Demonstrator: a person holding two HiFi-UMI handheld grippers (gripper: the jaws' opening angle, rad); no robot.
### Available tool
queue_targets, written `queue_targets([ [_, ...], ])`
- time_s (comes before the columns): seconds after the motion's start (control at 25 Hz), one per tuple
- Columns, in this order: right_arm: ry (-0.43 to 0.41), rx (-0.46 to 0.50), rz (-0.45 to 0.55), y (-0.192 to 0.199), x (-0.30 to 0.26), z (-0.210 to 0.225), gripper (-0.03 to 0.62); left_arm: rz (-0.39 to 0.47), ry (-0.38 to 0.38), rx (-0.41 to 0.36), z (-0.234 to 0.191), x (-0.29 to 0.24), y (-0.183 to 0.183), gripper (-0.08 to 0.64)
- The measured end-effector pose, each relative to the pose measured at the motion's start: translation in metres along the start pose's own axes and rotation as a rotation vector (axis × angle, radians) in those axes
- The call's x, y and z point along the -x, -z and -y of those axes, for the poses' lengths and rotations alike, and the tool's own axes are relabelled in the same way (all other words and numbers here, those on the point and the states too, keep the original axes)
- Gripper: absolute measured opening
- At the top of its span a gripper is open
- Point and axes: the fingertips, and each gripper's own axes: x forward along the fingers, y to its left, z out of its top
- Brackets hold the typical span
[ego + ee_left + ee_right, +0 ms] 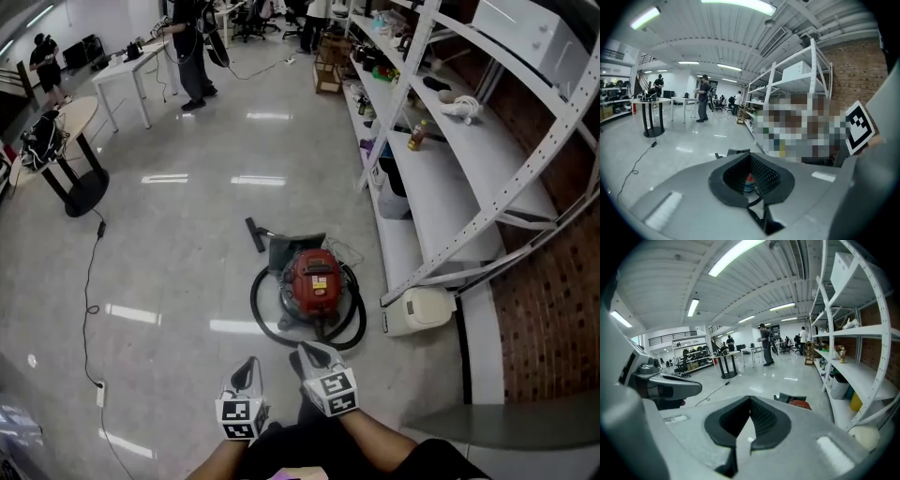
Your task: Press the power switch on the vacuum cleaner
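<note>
vac (314, 279), round red, on glossy floor (187, 234); left claw (249, 366) & right claw (306, 353) both closed, empty.

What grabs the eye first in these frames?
The red vacuum cleaner on the glossy floor mid-frame, black hose looped around it. White shelving runs along the right. The left claw and right claw sit shut and empty at the bottom edge, short of the vacuum cleaner.

At the bottom centre of the frame you held your left gripper (247, 370) and right gripper (316, 356) side by side, pointing forward. Each had its jaws closed together on nothing.
</note>
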Motion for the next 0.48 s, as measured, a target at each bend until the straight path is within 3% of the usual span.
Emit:
queue_targets([
  [0.2, 0.005, 0.016, 0.009, 0.019, 0.052, -0.059, -0.008, 0.04, 0.035, -0.012, 0.008, 0.057, 0.011, 0.014],
  [0.48, 0.051, -0.012, 0.029, 0.02, 0.113, -0.087, -0.008, 0.051, 0.114, -0.011, 0.044, 0.112, 0.019, 0.014],
])
